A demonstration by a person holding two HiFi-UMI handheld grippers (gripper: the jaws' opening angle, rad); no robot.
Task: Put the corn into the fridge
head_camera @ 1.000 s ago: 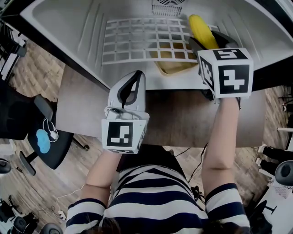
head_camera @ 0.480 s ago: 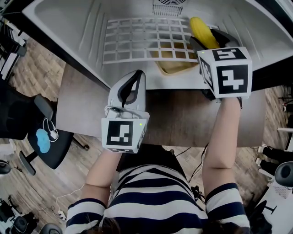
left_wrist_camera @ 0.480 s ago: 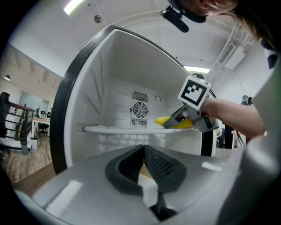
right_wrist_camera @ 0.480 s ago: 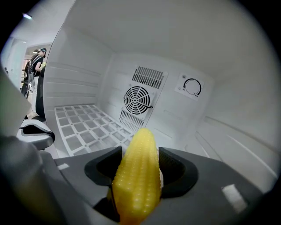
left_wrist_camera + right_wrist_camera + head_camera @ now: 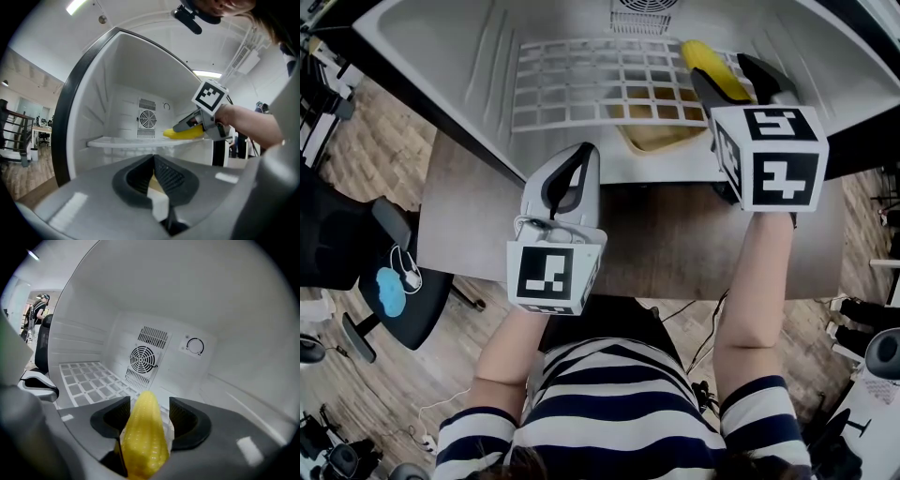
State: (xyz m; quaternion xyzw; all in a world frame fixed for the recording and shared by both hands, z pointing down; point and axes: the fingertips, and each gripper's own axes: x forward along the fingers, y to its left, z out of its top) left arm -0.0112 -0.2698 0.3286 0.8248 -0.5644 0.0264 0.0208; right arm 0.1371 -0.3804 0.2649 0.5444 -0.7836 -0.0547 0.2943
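Observation:
A yellow corn cob (image 5: 710, 64) lies at the right of the white wire shelf (image 5: 581, 89) inside the open fridge (image 5: 441, 66). My right gripper (image 5: 729, 75) reaches into the fridge around it and stands open. In the right gripper view the corn (image 5: 145, 437) sits between the pads, close to the left one, with a gap to the right pad. My left gripper (image 5: 572, 169) hangs shut and empty just in front of the fridge's opening, over the wooden table (image 5: 666, 244). The left gripper view shows the corn (image 5: 183, 134) at shelf level under the right gripper (image 5: 180, 127).
A round fan grille (image 5: 143, 358) and a dial (image 5: 195, 346) sit on the fridge's back wall. A tan tray-like thing (image 5: 652, 139) shows under the shelf. Office chairs (image 5: 389, 281) stand on the floor at left. The shelf's left part holds nothing.
The right gripper has shifted slightly right and back while the corn has settled a little to the left on the shelf, and its jaws now stand off the cob. The left gripper has not moved.

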